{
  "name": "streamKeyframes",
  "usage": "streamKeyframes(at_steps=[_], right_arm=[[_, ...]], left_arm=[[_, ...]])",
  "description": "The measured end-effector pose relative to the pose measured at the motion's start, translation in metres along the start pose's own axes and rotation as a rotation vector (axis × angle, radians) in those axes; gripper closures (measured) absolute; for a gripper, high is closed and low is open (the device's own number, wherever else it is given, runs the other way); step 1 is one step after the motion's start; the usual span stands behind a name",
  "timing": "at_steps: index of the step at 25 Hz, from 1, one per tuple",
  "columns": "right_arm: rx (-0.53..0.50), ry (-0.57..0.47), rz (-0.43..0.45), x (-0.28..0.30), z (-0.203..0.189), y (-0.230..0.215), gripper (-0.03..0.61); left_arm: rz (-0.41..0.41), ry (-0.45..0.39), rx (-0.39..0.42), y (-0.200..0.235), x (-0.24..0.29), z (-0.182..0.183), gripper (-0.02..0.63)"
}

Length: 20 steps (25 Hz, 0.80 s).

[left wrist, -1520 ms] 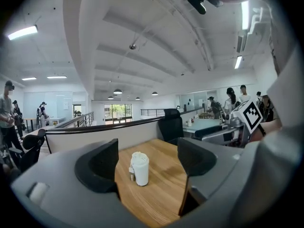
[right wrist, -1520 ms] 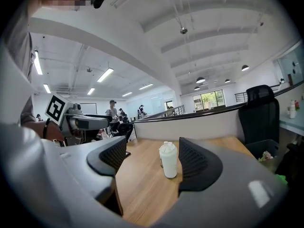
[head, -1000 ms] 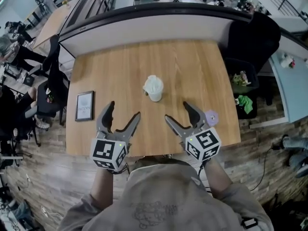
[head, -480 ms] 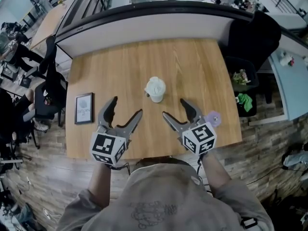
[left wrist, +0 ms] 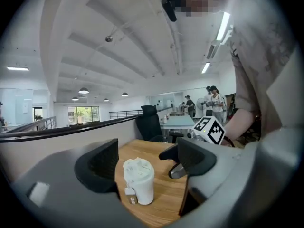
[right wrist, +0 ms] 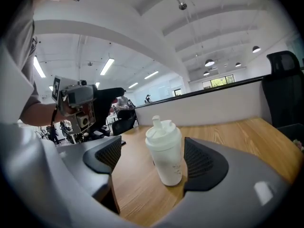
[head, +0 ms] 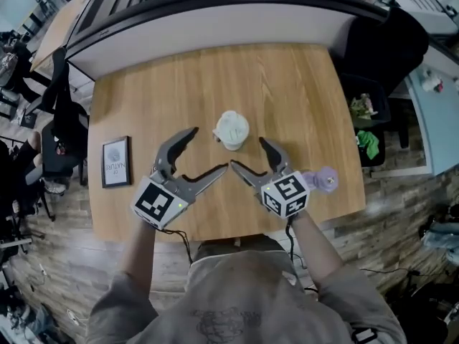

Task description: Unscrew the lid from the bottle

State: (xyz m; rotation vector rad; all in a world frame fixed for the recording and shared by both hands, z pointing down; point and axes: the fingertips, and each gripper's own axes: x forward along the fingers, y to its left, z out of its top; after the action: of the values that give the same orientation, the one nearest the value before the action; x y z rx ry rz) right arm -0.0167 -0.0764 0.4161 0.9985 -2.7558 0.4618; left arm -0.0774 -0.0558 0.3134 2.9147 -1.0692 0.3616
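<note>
A white bottle [head: 231,130] with a white spouted lid [right wrist: 163,129] stands upright in the middle of the wooden table [head: 287,84]. Both grippers point at it from the near side, angled toward each other. In the head view the bottle stands just beyond the tips of my left gripper [head: 208,150], which is open. My right gripper [head: 248,154] has its jaws opening. In the right gripper view the bottle [right wrist: 165,151] stands between those jaws, close to the right pad [right wrist: 202,163], with neither pad pressing it. In the left gripper view the bottle [left wrist: 139,180] shows between the pads, untouched.
A framed picture [head: 115,161] lies on the table's left side. A small purple thing [head: 324,179] sits near the table's right edge, beside my right gripper. A low curved wall [head: 215,20] borders the far edge. A black chair [head: 380,49] stands at the right.
Both grippers have moved forward and turned inward toward the bottle, and their tips are now close to it. The right jaws stand a little wider.
</note>
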Motion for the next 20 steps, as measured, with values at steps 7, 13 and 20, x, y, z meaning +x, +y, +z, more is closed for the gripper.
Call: streamKeyframes(at_steps=[7, 13, 20], right_arm=[[-0.057, -0.051, 0.009, 0.04, -0.032, -0.019, 0.172], [-0.134, -0.097, 0.054, 0.072, -0.062, -0.027, 0.169], [-0.13, -0.058, 0.049, 0.097, -0.078, -0.036, 0.169]], left_arm=[[-0.165, -0.02, -0.002, 0.007, 0.026, -0.031, 0.212], [-0.243, -0.033, 0.029, 0.026, 0.053, -0.057, 0.179], [-0.389, -0.037, 0.091, 0.021, 0.089, -0.08, 0.135]])
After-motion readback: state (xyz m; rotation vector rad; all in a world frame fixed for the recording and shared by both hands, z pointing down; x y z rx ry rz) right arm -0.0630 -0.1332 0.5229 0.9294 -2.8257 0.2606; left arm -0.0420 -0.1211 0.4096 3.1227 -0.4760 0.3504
